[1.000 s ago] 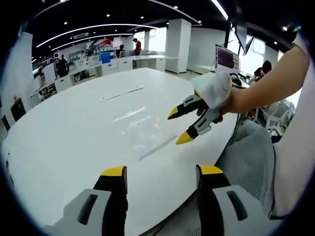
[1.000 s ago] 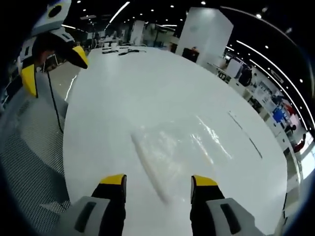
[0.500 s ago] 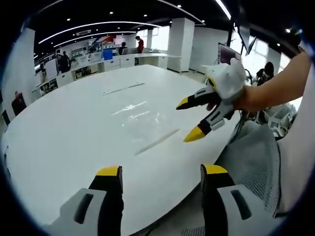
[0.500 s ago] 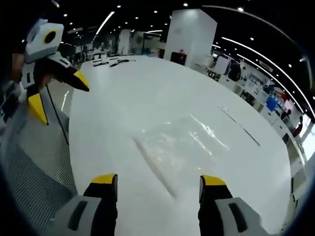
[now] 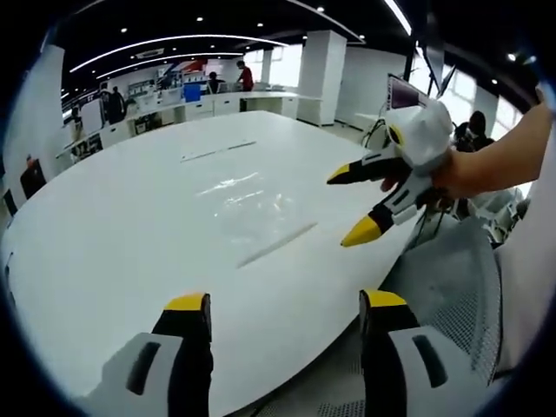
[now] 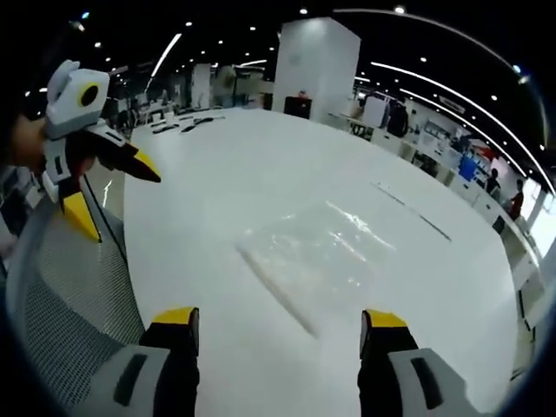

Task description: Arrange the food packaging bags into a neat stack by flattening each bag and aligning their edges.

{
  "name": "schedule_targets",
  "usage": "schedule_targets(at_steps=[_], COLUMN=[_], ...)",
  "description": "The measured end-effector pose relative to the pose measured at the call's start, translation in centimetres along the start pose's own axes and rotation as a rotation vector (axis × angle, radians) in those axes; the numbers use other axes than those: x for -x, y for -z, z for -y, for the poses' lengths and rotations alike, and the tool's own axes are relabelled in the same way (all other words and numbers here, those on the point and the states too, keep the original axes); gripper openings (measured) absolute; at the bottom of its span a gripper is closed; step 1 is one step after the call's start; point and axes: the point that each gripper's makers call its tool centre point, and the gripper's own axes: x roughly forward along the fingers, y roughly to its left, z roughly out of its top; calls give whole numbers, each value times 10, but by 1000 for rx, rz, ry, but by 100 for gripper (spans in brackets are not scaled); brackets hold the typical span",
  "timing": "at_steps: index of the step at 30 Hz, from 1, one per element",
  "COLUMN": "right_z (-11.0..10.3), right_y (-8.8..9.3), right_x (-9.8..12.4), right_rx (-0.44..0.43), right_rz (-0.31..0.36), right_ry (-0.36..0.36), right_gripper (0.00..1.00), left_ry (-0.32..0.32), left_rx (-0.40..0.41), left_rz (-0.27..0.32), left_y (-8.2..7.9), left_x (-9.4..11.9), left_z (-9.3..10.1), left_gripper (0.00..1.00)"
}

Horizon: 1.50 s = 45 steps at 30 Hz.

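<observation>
Both views low at table (image 5: 104, 226) edge, facing inward, sharing bags (image 6: 317, 252)

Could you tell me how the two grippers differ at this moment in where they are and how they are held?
The right gripper is raised above the white table, close to the clear bags, its jaws pointing across the tabletop. The left gripper is off the table's edge, over a grey mesh chair, its jaws pointing toward the table. Both are open and hold nothing.

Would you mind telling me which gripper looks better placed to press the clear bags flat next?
Probably the right gripper: open, it hangs beside the clear bags, which lie centred ahead of its jaws. The left gripper, also open, sits off the white table edge.
</observation>
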Motion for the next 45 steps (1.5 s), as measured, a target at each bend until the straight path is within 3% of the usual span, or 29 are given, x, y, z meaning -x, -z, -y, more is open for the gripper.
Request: schedule_targets(at_steps=[23,37,45], right_z=[-9,-23,-29], right_y=[4,7,4], right_x=[25,42,51], right_rx=[-122,-190,-213], right_rz=[86,109,119], right_ry=[37,59,65], right_gripper=[88,95,98], left_ry=[-7,-20,-25], left_rx=[-21,0,-7], left_rz=[32,55,71], left_y=[5,18,16], left_x=[3,11,14], left_z=[4,5,5], left_gripper=[71,71,71])
